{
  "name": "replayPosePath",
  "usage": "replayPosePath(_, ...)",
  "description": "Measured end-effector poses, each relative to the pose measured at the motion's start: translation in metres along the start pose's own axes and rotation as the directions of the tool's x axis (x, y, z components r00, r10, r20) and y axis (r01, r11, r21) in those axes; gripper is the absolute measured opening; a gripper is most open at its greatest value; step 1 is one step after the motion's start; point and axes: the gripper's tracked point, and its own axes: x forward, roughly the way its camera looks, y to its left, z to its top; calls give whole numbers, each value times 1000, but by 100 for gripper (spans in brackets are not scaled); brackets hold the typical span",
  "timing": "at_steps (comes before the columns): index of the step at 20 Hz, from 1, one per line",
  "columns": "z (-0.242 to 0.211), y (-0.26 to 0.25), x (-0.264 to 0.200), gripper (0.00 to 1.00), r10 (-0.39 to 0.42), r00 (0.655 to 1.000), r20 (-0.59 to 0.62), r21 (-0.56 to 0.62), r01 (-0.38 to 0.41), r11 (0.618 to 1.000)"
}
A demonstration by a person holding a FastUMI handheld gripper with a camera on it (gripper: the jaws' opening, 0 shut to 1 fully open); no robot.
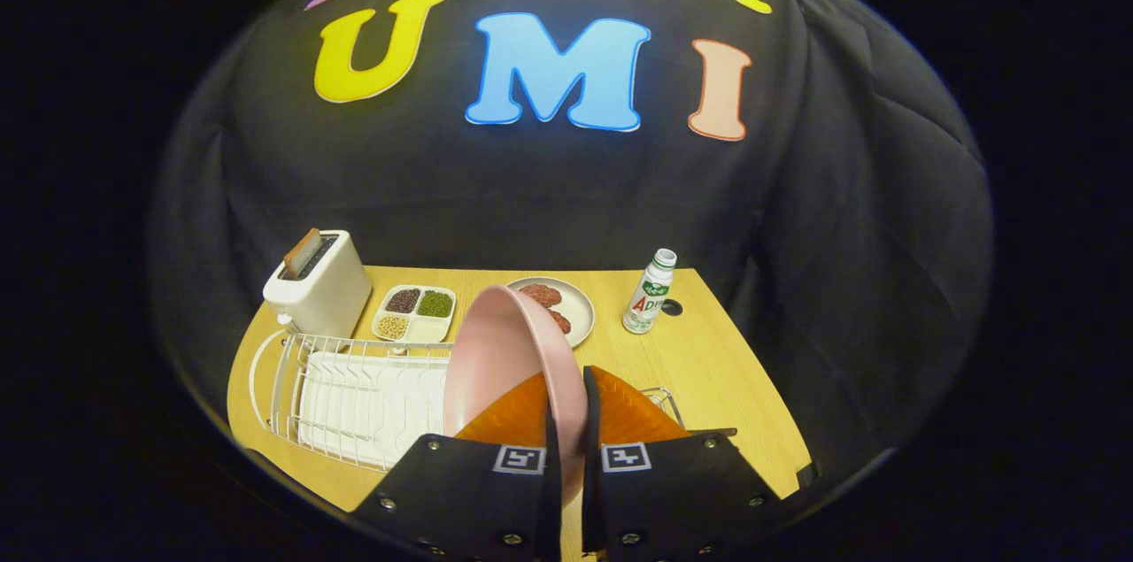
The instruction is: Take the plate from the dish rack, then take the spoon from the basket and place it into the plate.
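Observation:
A pink plate [496, 358] stands on edge between my fingers, lifted above the white wire dish rack [354, 403]. My gripper [566, 407] is shut on the plate's rim, one finger on each face. The rack lies on the wooden table [708, 385] just ahead and left of the fingers, with a white drip tray inside it. A bit of wire basket [664, 403] peeks out behind the right finger. The spoon is hidden.
A white toaster [319, 283] stands at the table's back left. Beside it sits a divided dish [414, 312] of beans, then a round plate [566, 305] with food. A small white bottle [649, 291] stands at the back right.

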Motion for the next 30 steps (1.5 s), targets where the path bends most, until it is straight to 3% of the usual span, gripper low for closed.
replayPosePath(6, -28, -43, -31, 9, 89, 996, -2, 62, -89, 994)
replayPosePath(13, -107, -76, -40, 9, 183, 978, -99, 136, -169, 976)
replayPosePath(23, -230, -73, -17, 9, 369, 892, -260, 323, -280, 904)
replayPosePath(30, -261, -34, 0, 9, 479, 827, -294, 367, -364, 856)
